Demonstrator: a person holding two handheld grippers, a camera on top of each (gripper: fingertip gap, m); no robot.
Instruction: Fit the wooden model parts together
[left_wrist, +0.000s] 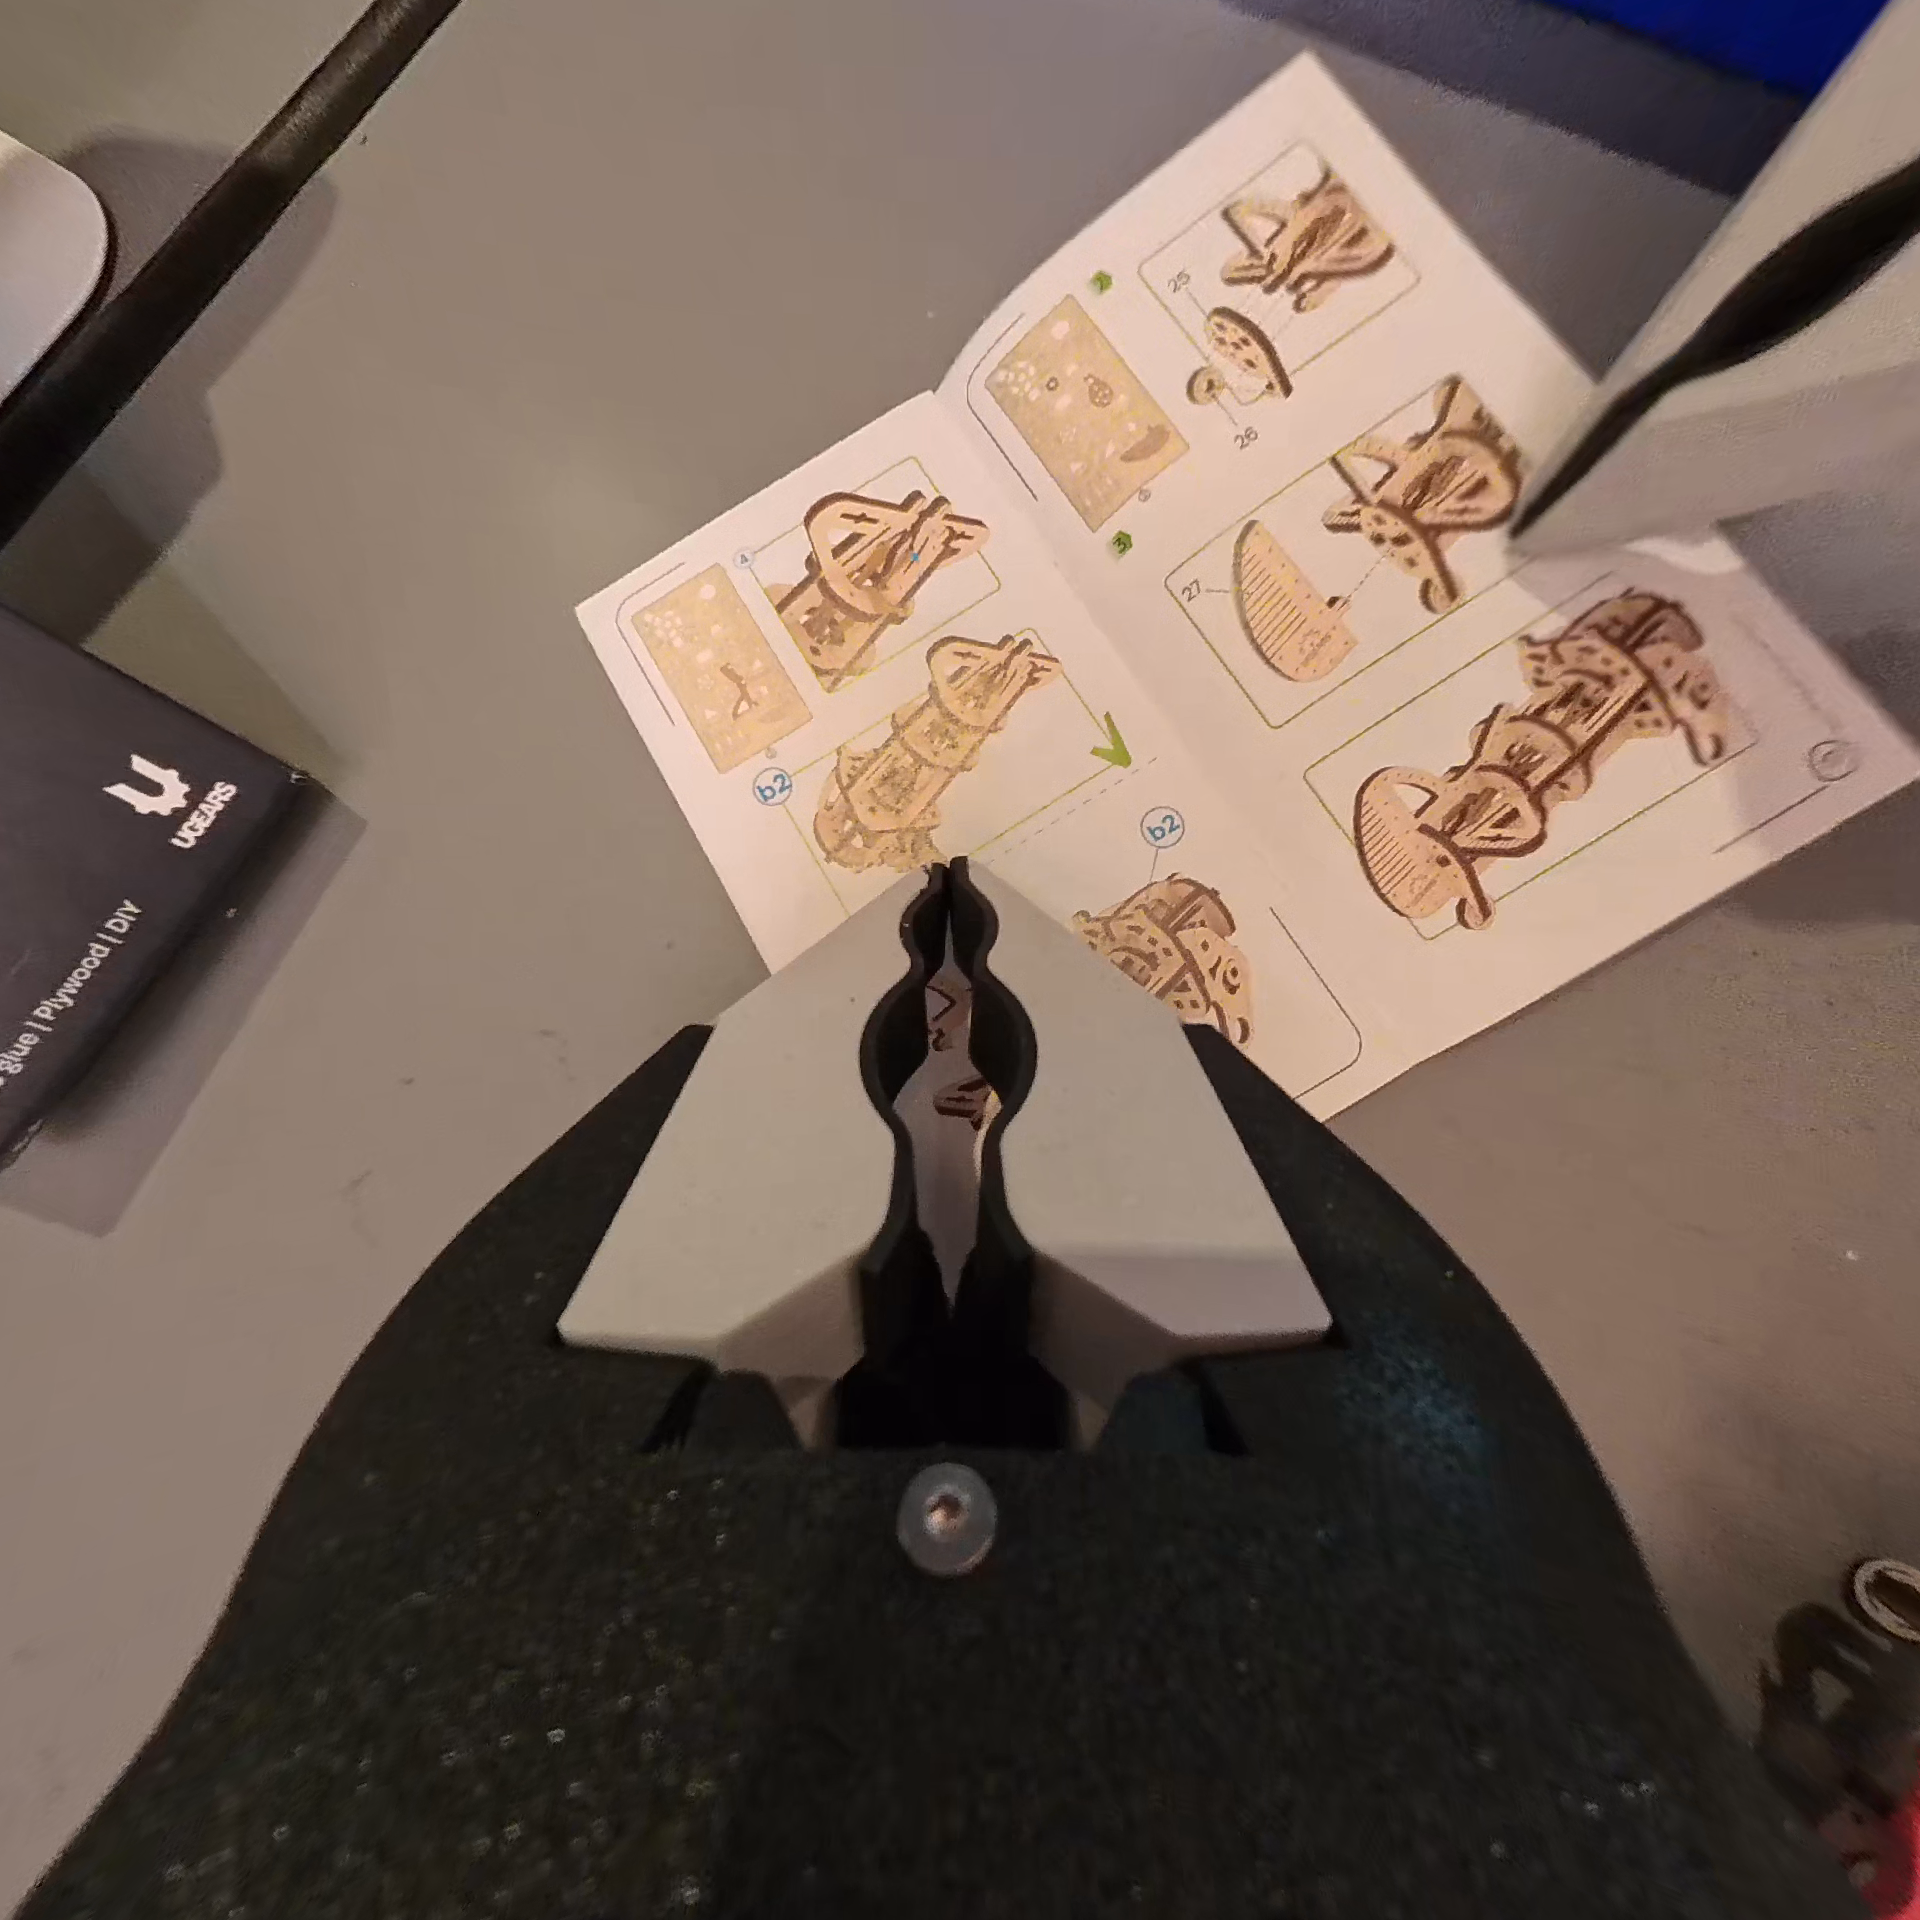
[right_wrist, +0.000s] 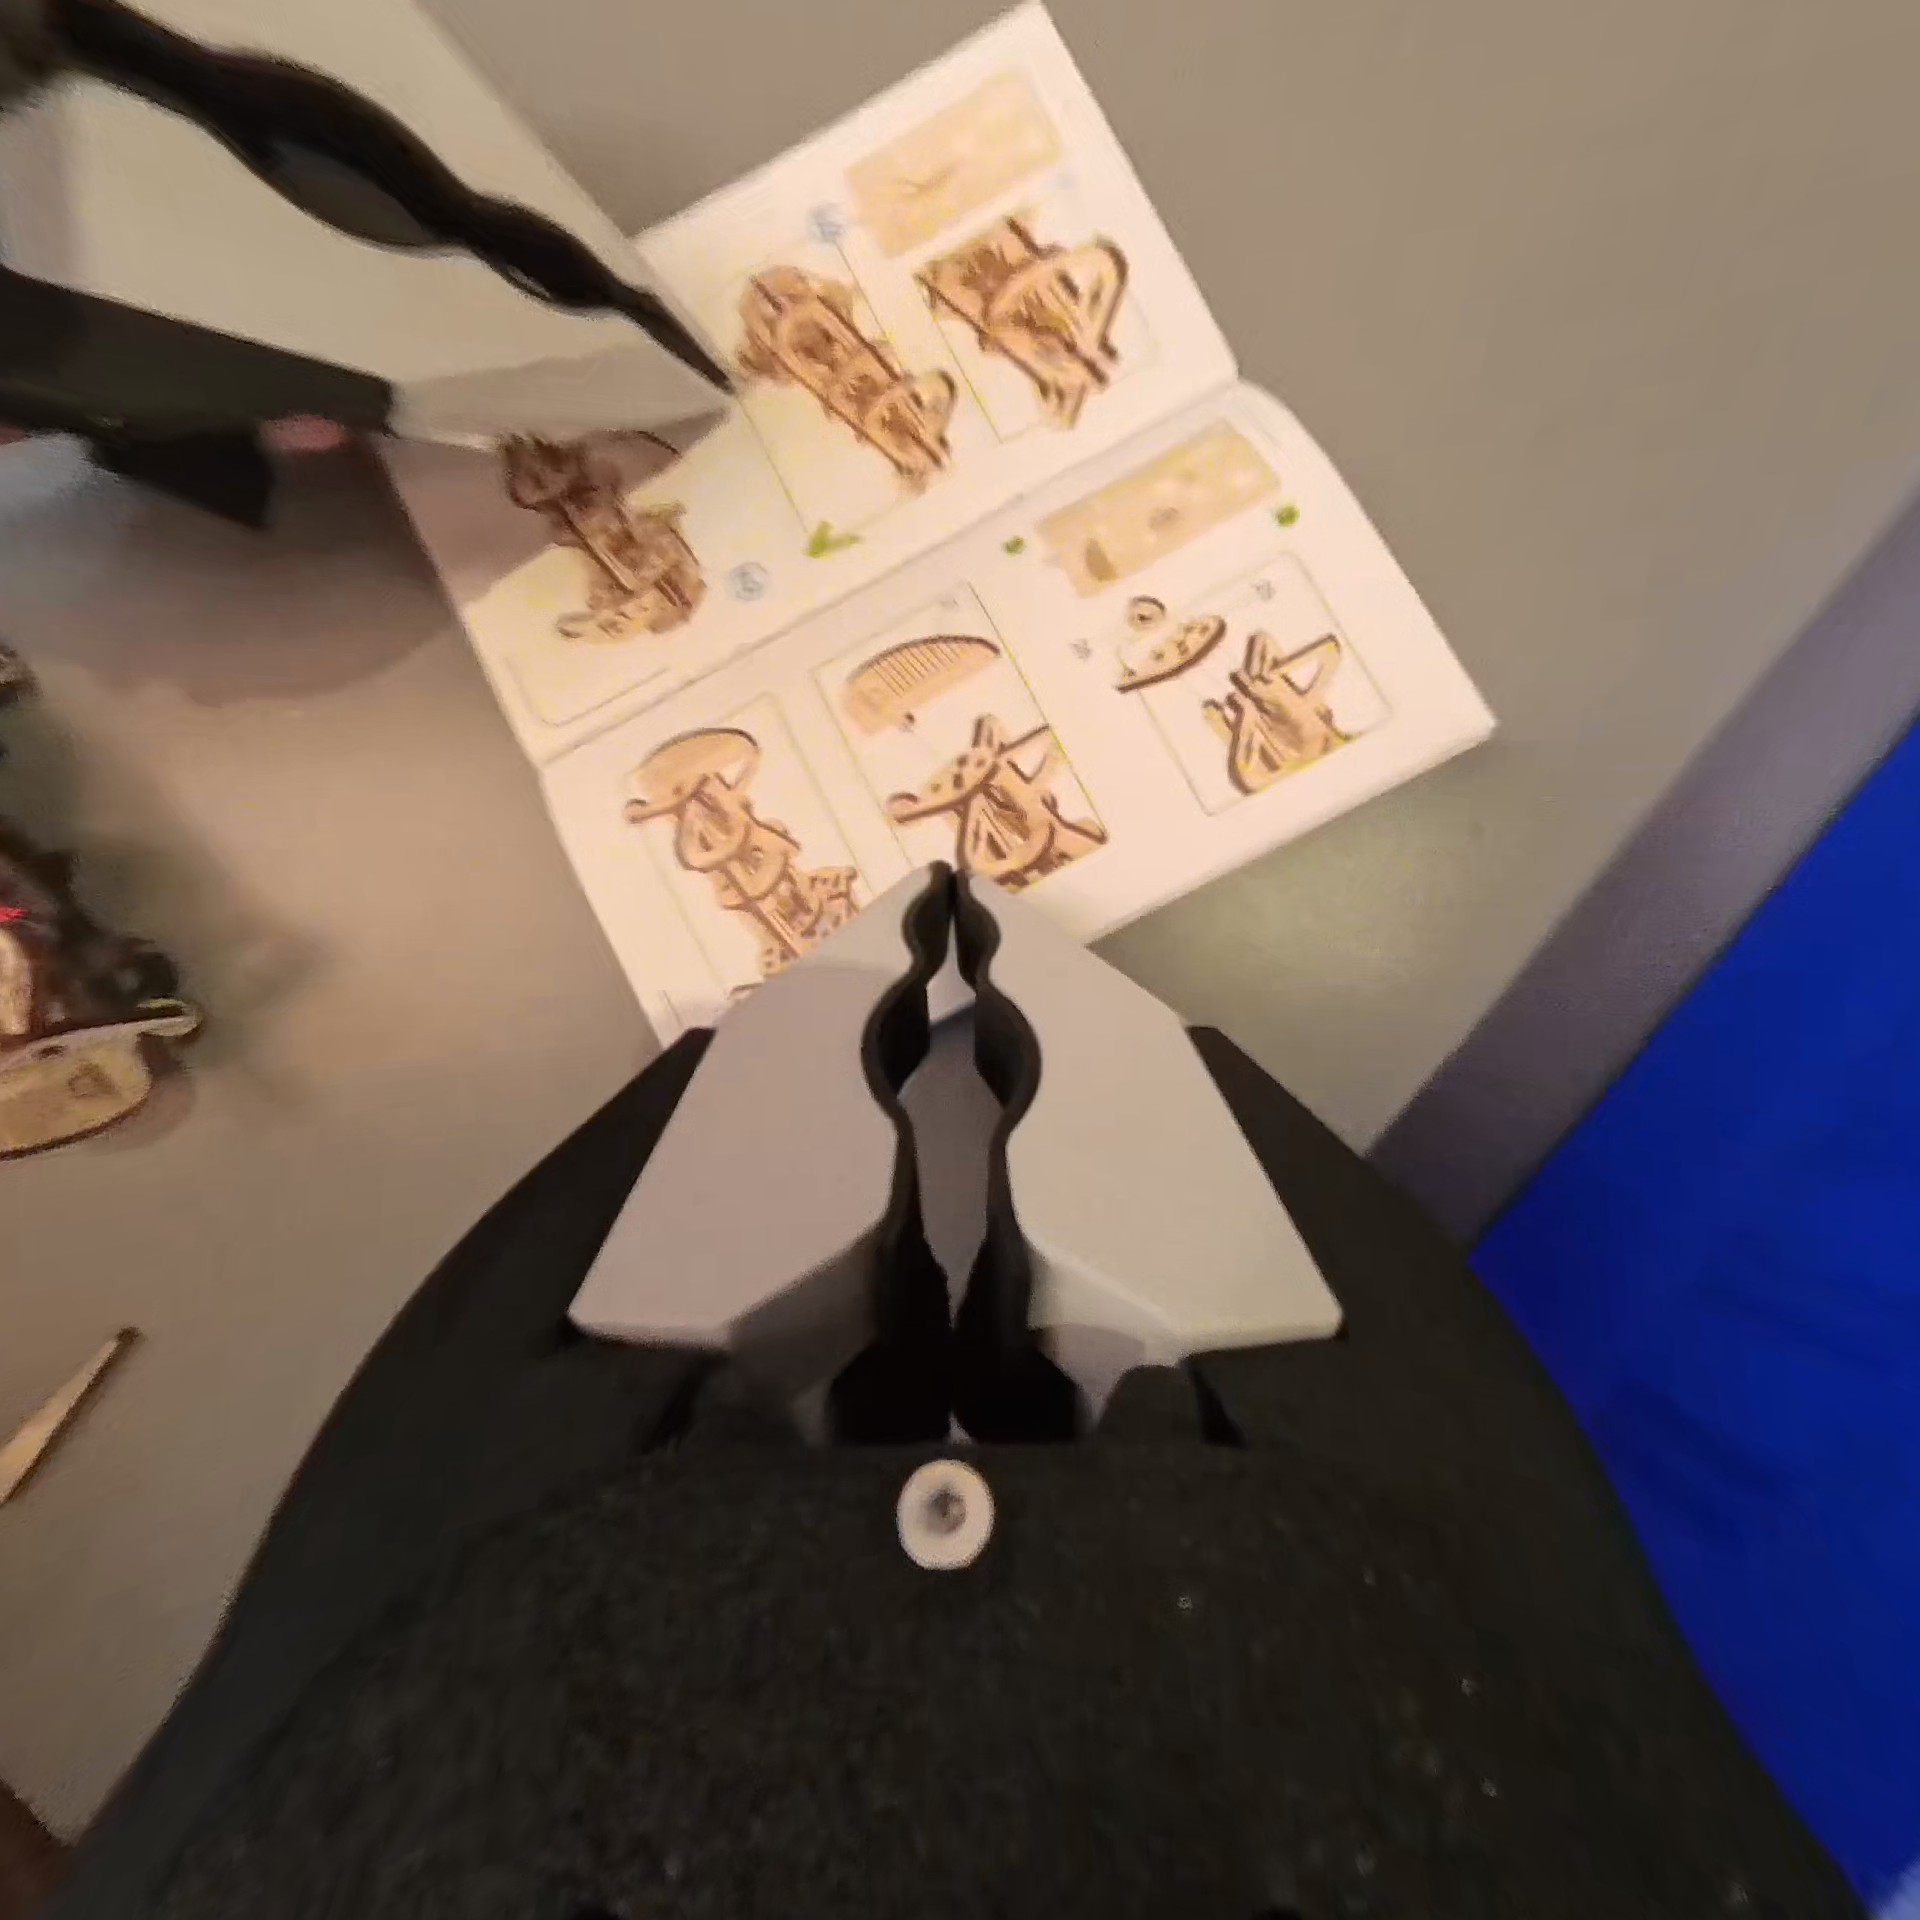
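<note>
An open instruction booklet (left_wrist: 1195, 623) with pictures of the wooden model lies flat on the grey table; it also shows in the right wrist view (right_wrist: 987, 571). My left gripper (left_wrist: 948, 868) is shut and empty, with its tips over the booklet's near edge. My right gripper (right_wrist: 951, 878) is shut and empty over the booklet's opposite edge. Each gripper shows in the other's view, the right one (left_wrist: 1522, 530) and the left one (right_wrist: 722, 387), both pointing down at the pages. A partly built wooden model (right_wrist: 73, 1039) sits blurred at the left edge of the right wrist view.
A dark box (left_wrist: 104, 852) lies left of the booklet. A black bar (left_wrist: 208, 249) crosses the far left corner. A thin wooden sliver (right_wrist: 62, 1413) lies near the model. A blue surface (right_wrist: 1714, 1143) borders the table on the right. A dark wooden piece (left_wrist: 1860, 1683) shows at the lower right. The grippers' ends are close to 11 cm from one another. From the right gripper's tips to the partly built wooden model (right_wrist: 73, 1039) is close to 15 cm.
</note>
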